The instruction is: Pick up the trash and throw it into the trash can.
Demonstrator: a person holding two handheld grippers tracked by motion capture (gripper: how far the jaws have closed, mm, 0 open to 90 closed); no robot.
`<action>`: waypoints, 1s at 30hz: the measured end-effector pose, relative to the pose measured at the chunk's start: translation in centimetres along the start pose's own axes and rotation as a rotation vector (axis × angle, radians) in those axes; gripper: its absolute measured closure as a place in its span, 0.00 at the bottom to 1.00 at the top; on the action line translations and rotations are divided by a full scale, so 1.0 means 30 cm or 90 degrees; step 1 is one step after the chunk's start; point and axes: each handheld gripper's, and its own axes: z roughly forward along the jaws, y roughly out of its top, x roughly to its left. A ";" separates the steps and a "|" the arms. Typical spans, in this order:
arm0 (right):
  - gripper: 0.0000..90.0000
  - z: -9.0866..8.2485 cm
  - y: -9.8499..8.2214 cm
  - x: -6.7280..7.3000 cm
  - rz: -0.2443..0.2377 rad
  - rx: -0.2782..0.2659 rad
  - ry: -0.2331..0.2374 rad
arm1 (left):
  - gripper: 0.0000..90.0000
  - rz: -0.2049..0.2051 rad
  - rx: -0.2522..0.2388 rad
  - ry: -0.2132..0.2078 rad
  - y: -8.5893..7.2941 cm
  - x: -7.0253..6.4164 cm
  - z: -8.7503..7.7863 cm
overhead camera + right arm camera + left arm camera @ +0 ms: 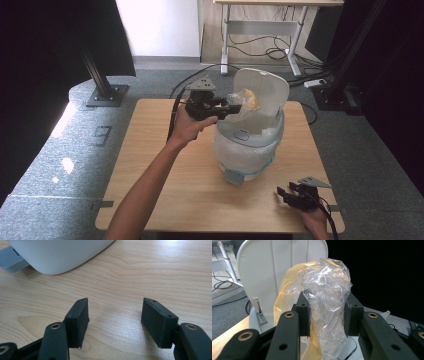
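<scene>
Black left gripper (231,106) and right gripper (284,192) — brass-ringed screws, grey three-cornered plates, black cables.

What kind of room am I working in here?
Probably a lab or recording workspace, not a home: a bare wooden table on grey carpet, black curtains at the sides, and a height-adjustable desk with loose cables behind.

One bin (250,150), one plastic bag (327,300), two grippers (231,106) (286,192)

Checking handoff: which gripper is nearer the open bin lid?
Left. The left gripper is up at the lid, shut on a plastic bag. The right gripper rests open on the table, near its front edge.
</scene>
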 end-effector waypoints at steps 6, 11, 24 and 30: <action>0.43 0.000 0.000 0.000 0.000 0.000 0.000 | 0.70 -0.002 0.001 -0.006 0.002 -0.002 0.025; 0.43 0.000 0.000 -0.001 0.002 0.000 0.001 | 0.70 -0.004 0.002 -0.009 0.004 0.000 0.039; 0.43 0.000 0.000 0.000 0.003 0.000 -0.001 | 0.70 -0.025 -0.007 -0.010 0.011 0.026 0.068; 0.43 -0.001 0.000 -0.001 0.004 0.000 0.000 | 0.69 -0.027 -0.006 -0.009 0.018 0.024 0.093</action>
